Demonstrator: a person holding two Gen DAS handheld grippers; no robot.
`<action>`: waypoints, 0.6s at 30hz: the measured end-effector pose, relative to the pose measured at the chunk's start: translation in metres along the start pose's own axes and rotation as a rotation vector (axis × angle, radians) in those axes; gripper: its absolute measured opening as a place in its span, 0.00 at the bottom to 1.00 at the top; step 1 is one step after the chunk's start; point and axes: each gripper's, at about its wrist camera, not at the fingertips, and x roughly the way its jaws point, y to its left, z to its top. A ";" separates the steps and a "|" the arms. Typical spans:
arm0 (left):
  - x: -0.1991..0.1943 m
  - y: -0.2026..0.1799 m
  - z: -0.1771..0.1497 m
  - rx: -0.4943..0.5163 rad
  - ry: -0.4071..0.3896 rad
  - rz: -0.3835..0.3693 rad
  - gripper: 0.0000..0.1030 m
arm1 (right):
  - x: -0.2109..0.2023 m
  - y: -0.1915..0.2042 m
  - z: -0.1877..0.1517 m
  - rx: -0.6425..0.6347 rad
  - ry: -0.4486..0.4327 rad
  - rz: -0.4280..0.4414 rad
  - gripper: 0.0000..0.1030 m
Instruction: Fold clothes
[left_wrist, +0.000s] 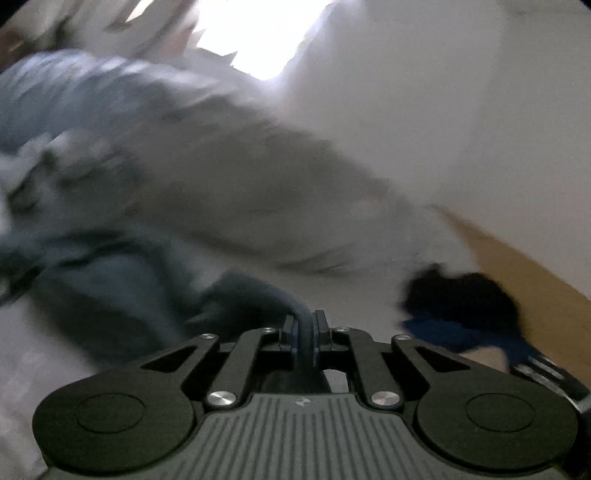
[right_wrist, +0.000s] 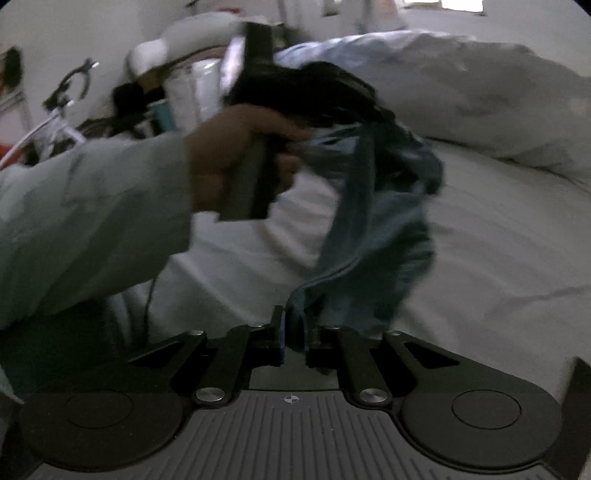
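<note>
Both grippers clamp a blue-grey garment above a white bed.

In the left wrist view, the left gripper (left_wrist: 305, 325) has its fingers (left_wrist: 290, 328) pinched together on a rolled edge of the blue-grey garment (left_wrist: 122, 288), which trails away to the left over the bed (left_wrist: 369, 295); the whole view is blurred. A dark object (left_wrist: 461, 295) lies to the right, too smeared to identify. In the right wrist view, the right gripper (right_wrist: 294, 325) grips a seamed edge of the same garment (right_wrist: 373, 229) between nearly closed fingers (right_wrist: 276, 325), and the cloth hangs up from there to the other gripper, held by the person's hand (right_wrist: 229, 155) in a pale sleeve (right_wrist: 92, 221). A crumpled white duvet (right_wrist: 461, 85) is heaped at the far side of the bed (right_wrist: 498, 258).
</note>
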 end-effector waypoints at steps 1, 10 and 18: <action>-0.003 -0.009 -0.002 0.027 -0.012 -0.036 0.09 | -0.007 -0.006 0.000 0.012 -0.011 -0.013 0.17; -0.024 -0.089 -0.028 0.255 -0.045 -0.378 0.09 | -0.119 -0.073 0.011 0.218 -0.324 -0.147 0.59; -0.041 -0.156 -0.095 0.486 0.102 -0.638 0.09 | -0.120 -0.079 0.051 0.169 -0.345 -0.317 0.62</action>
